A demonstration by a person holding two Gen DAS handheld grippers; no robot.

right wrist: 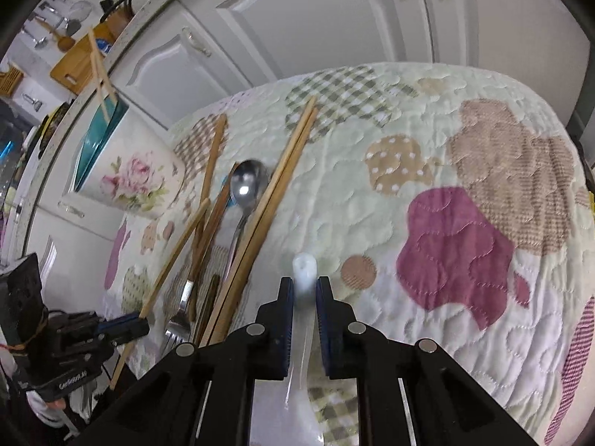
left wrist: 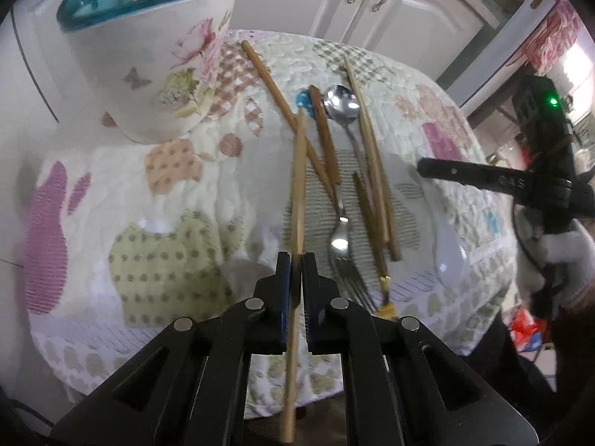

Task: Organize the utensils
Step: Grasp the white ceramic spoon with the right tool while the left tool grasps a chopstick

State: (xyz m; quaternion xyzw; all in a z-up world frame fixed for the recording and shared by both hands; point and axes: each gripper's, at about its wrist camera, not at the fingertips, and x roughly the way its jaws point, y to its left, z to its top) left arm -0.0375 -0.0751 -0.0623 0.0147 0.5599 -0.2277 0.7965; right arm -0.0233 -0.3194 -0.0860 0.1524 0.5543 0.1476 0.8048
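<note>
My left gripper (left wrist: 296, 260) is clamped on a wooden chopstick (left wrist: 298, 186), lifted clear of the pile. The floral utensil holder (left wrist: 148, 55) sits at eleven o'clock. I tilt the stick upright before lowering it beside those already inside. My right gripper (right wrist: 305, 286) pinches a white plastic spoon handle (right wrist: 304, 271), steady, apart.
</note>
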